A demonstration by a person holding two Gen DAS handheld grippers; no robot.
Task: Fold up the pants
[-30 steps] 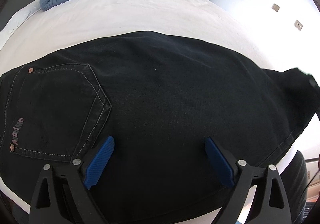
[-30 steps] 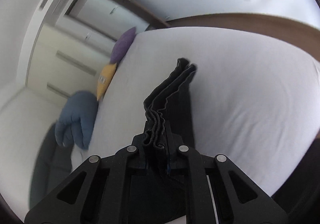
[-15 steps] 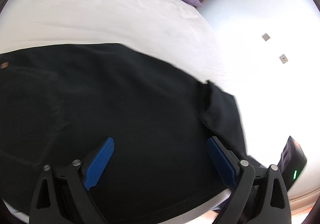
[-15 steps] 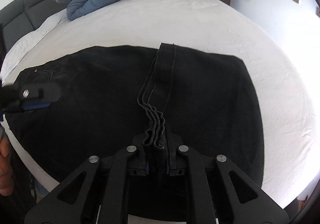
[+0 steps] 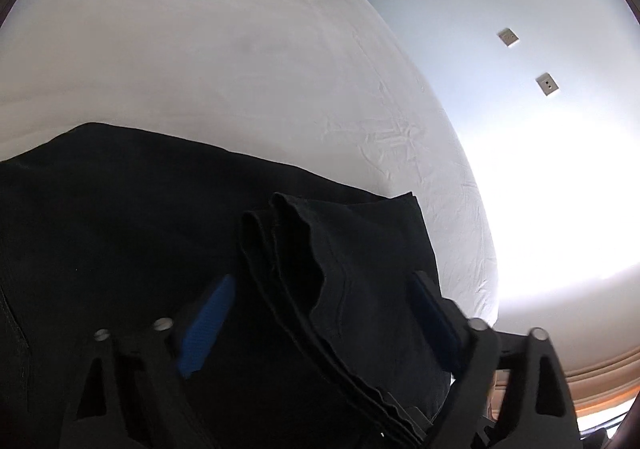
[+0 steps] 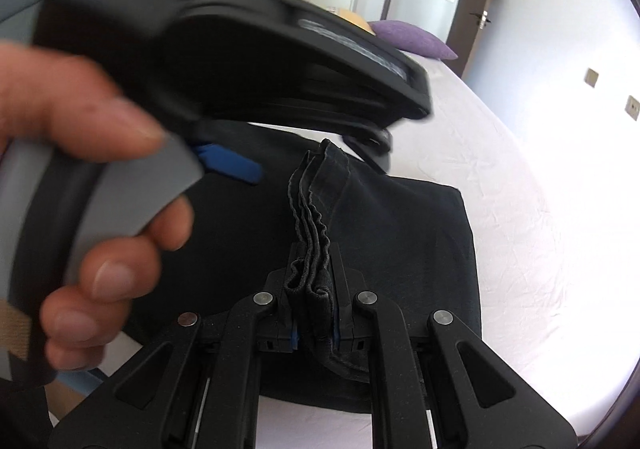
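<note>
Two hand-held grippers now meet over the black pants (image 6: 408,233) on the bed (image 5: 240,69): the right hand-held gripper (image 6: 314,323), clamping the stacked hems, has carried them across toward the wide-spread left hand-held gripper (image 5: 320,325), so the fold looks nearly laid.

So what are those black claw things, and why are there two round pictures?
Each claw is a hand-held gripper with two fingers, and a person holds one in each hand. A small camera sits on each gripper looking along its fingers, so you get two round pictures. One picture is from the left gripper: its blue-padded fingers are spread wide open above black pants lying on a white bed. The other is from the right gripper: its fingers are squeezed shut on the bunched leg ends of the pants. There you also see the person's hand holding the left gripper. A purple pillow lies at the far end of the bed.
</note>
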